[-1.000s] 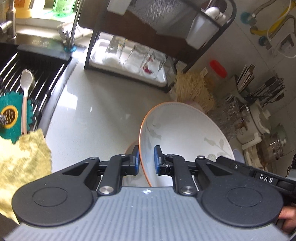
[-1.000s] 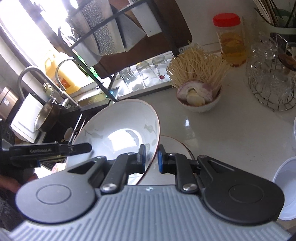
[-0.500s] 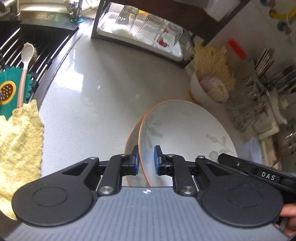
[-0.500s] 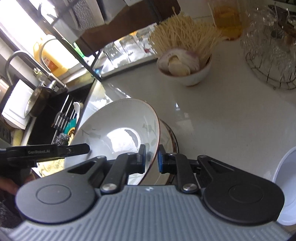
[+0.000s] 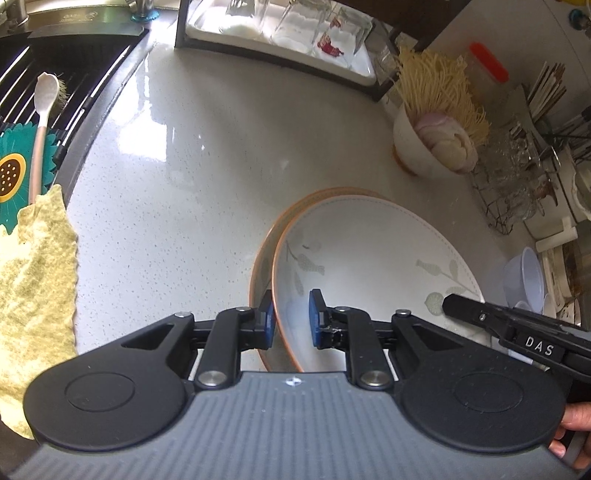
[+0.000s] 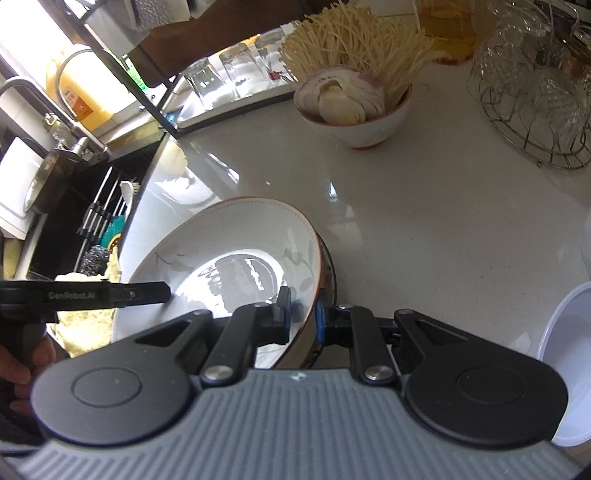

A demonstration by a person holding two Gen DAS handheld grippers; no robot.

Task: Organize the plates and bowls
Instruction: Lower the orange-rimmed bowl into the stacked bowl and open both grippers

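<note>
A large white bowl (image 5: pixel 373 266) with a leaf pattern and an orange rim sits inside a second orange-rimmed bowl (image 5: pixel 264 266) on the white counter. My left gripper (image 5: pixel 291 321) straddles its left rim with the jaws slightly apart. My right gripper (image 6: pixel 303 317) straddles the opposite rim of the same bowl (image 6: pixel 229 254), and a gap shows beside its pads. Each gripper's finger shows in the other's view, the right one in the left wrist view (image 5: pixel 480 314) and the left one in the right wrist view (image 6: pixel 122 293).
A bowl of noodles and sliced onion (image 5: pixel 432 147) stands behind the bowls. A rack with upturned glasses (image 5: pixel 295 29) is at the back, a wire basket of glassware (image 6: pixel 535 96) and small white bowls (image 6: pixel 569 369) to the right. The sink (image 5: pixel 48 81) and a yellow cloth (image 5: pixel 33 280) lie left.
Both grippers have lowered the white bowl from a tilted hold above the counter into the bowl beneath. The jaws of both have widened slightly.
</note>
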